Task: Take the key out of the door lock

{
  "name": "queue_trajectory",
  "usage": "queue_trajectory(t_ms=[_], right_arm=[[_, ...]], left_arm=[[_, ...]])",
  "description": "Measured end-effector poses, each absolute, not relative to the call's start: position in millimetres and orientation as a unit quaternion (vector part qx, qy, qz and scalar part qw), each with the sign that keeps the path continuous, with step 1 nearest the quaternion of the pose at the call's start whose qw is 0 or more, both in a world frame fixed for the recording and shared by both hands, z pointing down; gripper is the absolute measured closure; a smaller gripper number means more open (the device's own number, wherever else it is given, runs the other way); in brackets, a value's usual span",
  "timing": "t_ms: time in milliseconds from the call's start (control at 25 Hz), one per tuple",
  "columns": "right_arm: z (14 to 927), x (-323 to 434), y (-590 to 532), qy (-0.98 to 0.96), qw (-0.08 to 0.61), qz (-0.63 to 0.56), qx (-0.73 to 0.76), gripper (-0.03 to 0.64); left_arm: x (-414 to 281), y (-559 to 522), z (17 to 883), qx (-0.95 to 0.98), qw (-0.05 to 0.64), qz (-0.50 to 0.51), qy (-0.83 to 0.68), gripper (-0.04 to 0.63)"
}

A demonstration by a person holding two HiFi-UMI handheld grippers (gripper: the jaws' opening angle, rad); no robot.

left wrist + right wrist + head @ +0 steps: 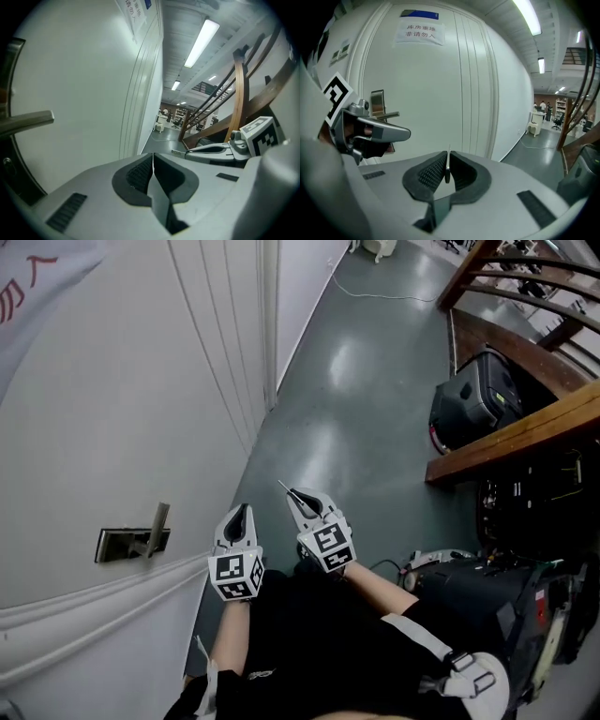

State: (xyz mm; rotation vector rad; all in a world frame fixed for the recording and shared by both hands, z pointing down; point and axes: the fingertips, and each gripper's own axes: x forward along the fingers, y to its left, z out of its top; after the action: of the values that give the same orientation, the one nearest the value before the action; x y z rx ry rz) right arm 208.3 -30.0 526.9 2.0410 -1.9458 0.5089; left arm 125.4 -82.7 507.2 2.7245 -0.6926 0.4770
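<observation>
The white door [103, 409] fills the left of the head view, with its metal lever handle and lock plate [133, 542] low on it. My right gripper [298, 495] is away from the door over the grey floor, shut on a thin metal key [284, 488] whose blade pokes out past the tips. In the right gripper view the key [448, 165] stands edge-on between the pads, and the handle [385, 114] is far off at the left. My left gripper [240, 513] sits beside the right one, shut with nothing in it [153, 161].
A black suitcase [473, 399] rests under a wooden stair rail [525, 432] at the right. Dark equipment [525, 559] stands at the lower right. A cable [375, 292] lies on the floor far ahead. A paper notice [419, 33] is stuck high on the door.
</observation>
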Motion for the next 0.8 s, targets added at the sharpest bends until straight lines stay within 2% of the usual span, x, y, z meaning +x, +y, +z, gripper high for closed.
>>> queue_trajectory(t_ms=[400,800], right_arm=[[415.7,264.5,-17.8,-0.624,0.077,0.069,0.774,0.586],[331.3,280.2,0.5,-0.602,0.034,-0.022,0.797,0.586]], left_arm=[[179.6,-79.6,429.2,0.973,0.116,0.086,-0.18,0.569],[192.5,-67.8,350.1,0.982,0.08,0.003,-0.169,0.569]])
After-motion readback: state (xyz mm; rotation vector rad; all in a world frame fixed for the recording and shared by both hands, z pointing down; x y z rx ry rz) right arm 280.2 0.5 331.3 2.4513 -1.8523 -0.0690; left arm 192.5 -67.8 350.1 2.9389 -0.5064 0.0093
